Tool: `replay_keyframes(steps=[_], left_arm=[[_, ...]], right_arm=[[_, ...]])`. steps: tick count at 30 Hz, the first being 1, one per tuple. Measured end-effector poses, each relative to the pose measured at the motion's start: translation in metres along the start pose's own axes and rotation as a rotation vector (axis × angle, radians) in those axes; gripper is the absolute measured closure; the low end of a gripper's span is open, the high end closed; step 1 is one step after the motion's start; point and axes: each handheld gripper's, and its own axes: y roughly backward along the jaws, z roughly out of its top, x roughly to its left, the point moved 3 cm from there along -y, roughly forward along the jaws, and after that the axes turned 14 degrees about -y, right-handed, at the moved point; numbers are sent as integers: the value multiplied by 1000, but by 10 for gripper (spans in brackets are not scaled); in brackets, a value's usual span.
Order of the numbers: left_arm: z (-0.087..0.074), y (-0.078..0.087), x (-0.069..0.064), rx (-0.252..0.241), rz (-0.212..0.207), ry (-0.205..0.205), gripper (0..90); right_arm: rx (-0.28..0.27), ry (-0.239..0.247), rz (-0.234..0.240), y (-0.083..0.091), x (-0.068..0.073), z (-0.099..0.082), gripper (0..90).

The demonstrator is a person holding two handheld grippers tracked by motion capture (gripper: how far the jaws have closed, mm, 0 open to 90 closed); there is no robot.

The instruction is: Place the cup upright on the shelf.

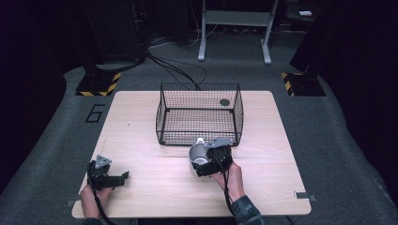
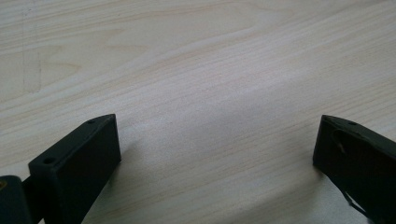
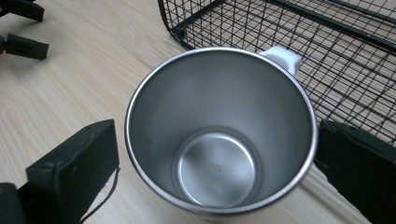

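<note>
A steel mug (image 1: 198, 157) with a white handle (image 3: 282, 56) sits between the jaws of my right gripper (image 1: 206, 161), just in front of the black wire basket (image 1: 197, 126). In the right gripper view the empty mug (image 3: 217, 140) opens toward the camera, and my right gripper (image 3: 217, 154) is shut on it, one jaw against each side. The basket's mesh (image 3: 355, 56) lies just past the handle. My left gripper (image 1: 123, 179) rests near the table's front left corner. It is open (image 2: 217, 140) with only bare wood between its jaws.
The light wooden table (image 1: 141, 117) stands on grey carpet. A dark round spot (image 1: 225, 102) shows through the basket at its back right. Cables and a metal stand (image 1: 234, 18) lie beyond the table. The left gripper's jaws (image 3: 23, 44) appear far off.
</note>
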Motion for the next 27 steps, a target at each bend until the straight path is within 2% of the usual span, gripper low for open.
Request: replay_keyframes(steps=[14, 17, 22, 27], left_arm=[[0, 0, 0, -2, 1, 0, 8], [0, 0, 0, -2, 4, -2, 8], [0, 0, 0, -2, 2, 0, 8], [0, 0, 0, -2, 3, -2, 8]], right_arm=[[18, -13, -49, -18, 6, 6, 0], [10, 4, -57, -19, 6, 6, 31], [6, -22, -66, -20, 8, 5, 47], [-5, -14, -73, -20, 8, 5, 52]])
